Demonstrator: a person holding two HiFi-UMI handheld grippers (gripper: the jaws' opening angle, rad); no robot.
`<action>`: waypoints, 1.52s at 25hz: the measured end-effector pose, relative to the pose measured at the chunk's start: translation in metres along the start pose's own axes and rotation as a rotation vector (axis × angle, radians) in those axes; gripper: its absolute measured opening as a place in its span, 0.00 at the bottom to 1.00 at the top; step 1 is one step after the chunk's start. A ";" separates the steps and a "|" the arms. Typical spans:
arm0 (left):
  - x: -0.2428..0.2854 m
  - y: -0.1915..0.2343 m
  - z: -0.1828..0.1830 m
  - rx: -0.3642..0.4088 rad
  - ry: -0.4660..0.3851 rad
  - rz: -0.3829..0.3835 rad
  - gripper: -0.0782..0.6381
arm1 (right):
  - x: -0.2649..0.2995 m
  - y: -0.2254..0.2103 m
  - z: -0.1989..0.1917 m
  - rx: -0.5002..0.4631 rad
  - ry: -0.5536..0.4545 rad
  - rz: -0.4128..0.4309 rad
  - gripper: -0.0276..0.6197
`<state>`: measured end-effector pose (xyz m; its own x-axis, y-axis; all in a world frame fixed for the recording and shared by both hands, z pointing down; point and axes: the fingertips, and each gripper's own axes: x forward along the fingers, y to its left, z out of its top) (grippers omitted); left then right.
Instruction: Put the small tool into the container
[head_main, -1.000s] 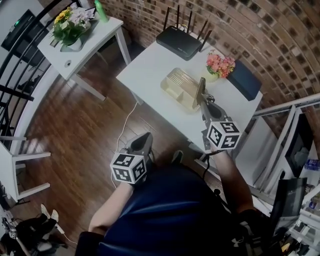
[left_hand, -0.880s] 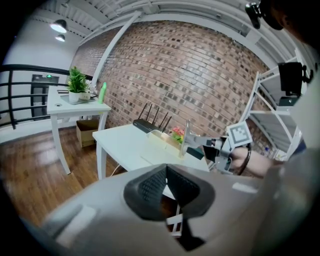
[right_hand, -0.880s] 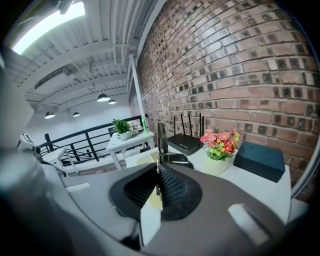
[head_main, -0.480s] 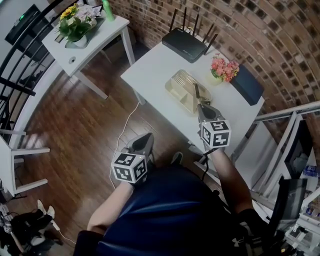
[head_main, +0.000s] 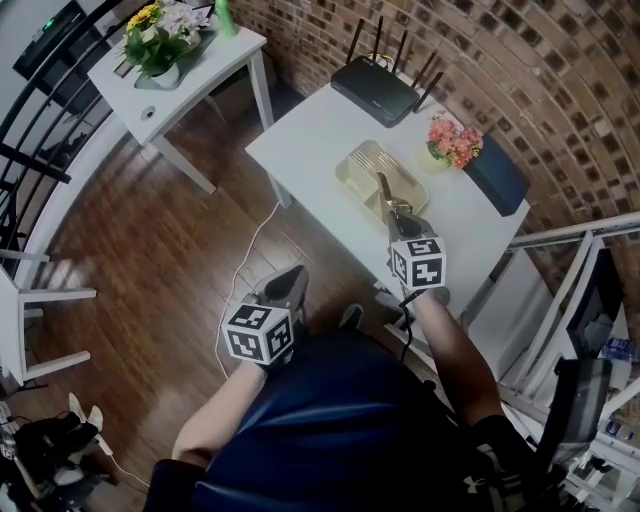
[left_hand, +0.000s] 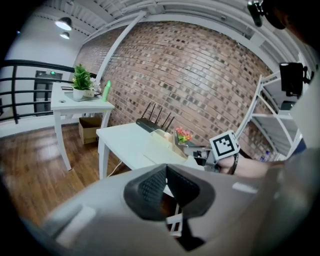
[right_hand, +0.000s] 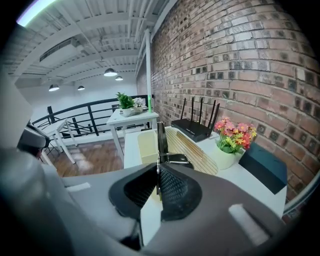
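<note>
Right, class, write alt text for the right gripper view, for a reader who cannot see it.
The right gripper has its tongs shut on a thin dark tool, which sticks out toward a beige container on a white table. Beyond are a black router, pink flowers and a brick wall.

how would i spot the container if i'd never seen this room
Find the white table against the brick wall. Beside the black router and pink flowers lies the container: the only pale beige tray there, partly ribbed.
</note>
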<state>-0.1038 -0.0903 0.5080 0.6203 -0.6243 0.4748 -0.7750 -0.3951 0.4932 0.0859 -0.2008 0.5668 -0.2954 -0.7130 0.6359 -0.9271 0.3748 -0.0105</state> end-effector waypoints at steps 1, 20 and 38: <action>0.000 0.001 0.000 -0.002 0.000 0.001 0.12 | 0.002 0.000 -0.002 -0.002 0.006 -0.002 0.06; 0.001 -0.001 -0.004 -0.007 0.014 -0.004 0.12 | 0.014 -0.003 -0.018 0.044 0.063 -0.010 0.06; 0.001 0.000 -0.006 -0.017 0.016 -0.011 0.12 | 0.014 -0.002 -0.014 0.105 0.039 0.012 0.10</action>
<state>-0.1019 -0.0868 0.5130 0.6307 -0.6090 0.4809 -0.7661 -0.3899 0.5110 0.0870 -0.2028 0.5865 -0.2997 -0.6840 0.6650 -0.9431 0.3176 -0.0983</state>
